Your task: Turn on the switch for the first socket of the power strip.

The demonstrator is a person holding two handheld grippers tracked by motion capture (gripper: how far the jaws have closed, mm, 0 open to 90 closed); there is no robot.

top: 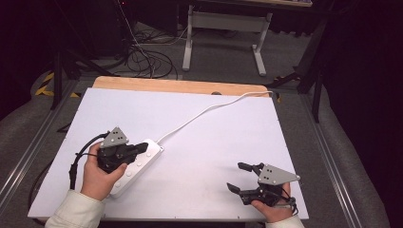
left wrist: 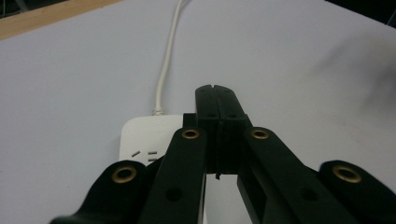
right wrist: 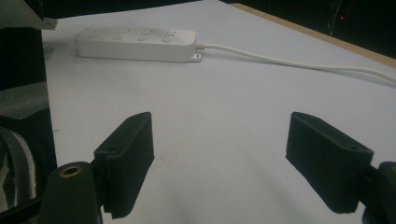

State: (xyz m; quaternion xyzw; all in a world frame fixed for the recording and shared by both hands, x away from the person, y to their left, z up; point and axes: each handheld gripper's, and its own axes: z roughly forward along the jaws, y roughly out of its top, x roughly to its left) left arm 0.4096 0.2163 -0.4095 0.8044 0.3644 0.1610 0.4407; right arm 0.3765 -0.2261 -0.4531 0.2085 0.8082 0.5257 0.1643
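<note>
A white power strip (top: pixel 140 164) lies on the white board (top: pixel 199 118), left of centre, and its white cord (top: pixel 209 109) runs off to the far right edge. My left gripper (top: pixel 142 147) hovers over the strip's cord end, jaws shut with nothing between them. The left gripper view looks along the shut gripper (left wrist: pixel 216 89), with the strip (left wrist: pixel 144 135) and its cord (left wrist: pixel 163 79) beneath. My right gripper (top: pixel 236 176) stands open near the front right of the board. In the right gripper view the open gripper (right wrist: pixel 219 140) frames bare board, with the strip (right wrist: pixel 135 42) farther off.
The board rests on a wooden table whose edge (top: pixel 180 85) shows at the back. Beyond it on the floor are tangled cables (top: pixel 147 59) and a white table frame (top: pixel 225 28). Metal rails (top: pixel 328 156) run along both sides of the table.
</note>
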